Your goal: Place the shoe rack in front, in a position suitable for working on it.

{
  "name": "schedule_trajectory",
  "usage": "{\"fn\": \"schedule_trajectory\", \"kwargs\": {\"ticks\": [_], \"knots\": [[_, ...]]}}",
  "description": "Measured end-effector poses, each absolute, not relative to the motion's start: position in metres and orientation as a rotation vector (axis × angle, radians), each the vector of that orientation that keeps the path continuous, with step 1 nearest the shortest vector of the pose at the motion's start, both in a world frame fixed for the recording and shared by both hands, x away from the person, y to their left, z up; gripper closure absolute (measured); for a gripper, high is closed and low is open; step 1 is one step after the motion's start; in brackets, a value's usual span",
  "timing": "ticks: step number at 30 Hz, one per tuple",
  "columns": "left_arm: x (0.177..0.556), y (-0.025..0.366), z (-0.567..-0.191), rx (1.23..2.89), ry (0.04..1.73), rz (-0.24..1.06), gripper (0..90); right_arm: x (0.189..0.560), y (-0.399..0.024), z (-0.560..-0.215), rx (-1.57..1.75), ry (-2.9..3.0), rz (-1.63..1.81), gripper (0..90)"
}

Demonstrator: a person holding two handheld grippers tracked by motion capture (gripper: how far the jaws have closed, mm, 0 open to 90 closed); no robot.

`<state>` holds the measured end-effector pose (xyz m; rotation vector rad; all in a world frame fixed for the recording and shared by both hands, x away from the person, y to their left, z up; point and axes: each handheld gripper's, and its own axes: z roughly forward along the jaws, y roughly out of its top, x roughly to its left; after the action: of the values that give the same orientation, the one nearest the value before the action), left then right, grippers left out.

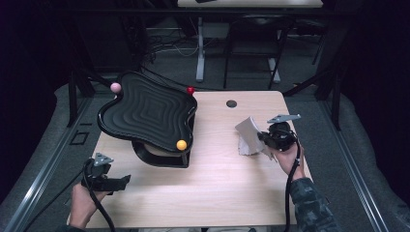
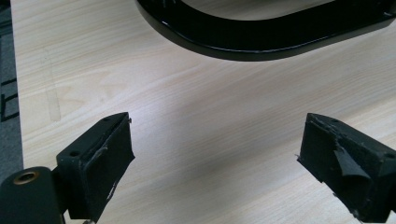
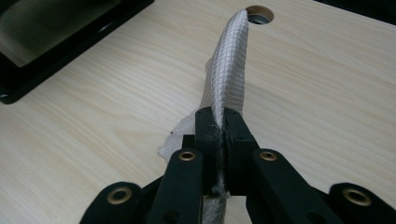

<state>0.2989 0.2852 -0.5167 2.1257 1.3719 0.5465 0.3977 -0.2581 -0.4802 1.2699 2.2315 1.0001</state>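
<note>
Left gripper (image 1: 126,179) low at 7 o'clock on the table (image 1: 217,193), jaws spread wide over bare wood. Black wavy tray (image 1: 145,112) at 11 o'clock. Right gripper (image 1: 261,136) at 3 o'clock, jaws pressed together, pinching the white cloth (image 1: 248,135), lower edge touching the tabletop

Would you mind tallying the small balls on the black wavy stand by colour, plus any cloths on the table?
Pink ball: 1
Red ball: 1
Orange ball: 1
White cloth: 1, clamped in the right gripper
Total: 4

dim room, lit tabletop (image 1: 212,188), soft shadows, slightly soft focus
</note>
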Motion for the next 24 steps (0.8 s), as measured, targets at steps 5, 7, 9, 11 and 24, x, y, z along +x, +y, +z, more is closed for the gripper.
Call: {"fn": "schedule_trajectory", "kwargs": {"ticks": [5, 7, 9, 11, 24], "knots": [[0.297, 0.283, -0.515, 2.116, 1.363, 0.540, 7.9, 0.381, -0.253, -0.473, 1.236, 2.245, 1.049, 86.4], [0.297, 0.282, -0.515, 2.121, 1.355, 0.539, 7.7, 0.379, -0.252, -0.472, 1.231, 2.244, 1.065, 86.4], [0.296, 0.280, -0.514, 2.123, 1.346, 0.538, 7.4, 0.369, -0.248, -0.470, 1.208, 2.253, 1.077, 86.4], [0.296, 0.279, -0.514, 2.124, 1.343, 0.533, 7.1, 0.362, -0.244, -0.467, 1.198, 2.249, 1.074, 86.4], [0.295, 0.276, -0.513, 2.127, 1.328, 0.533, 6.7, 0.326, -0.228, -0.461, 1.109, 2.320, 1.192, 86.5]]}}
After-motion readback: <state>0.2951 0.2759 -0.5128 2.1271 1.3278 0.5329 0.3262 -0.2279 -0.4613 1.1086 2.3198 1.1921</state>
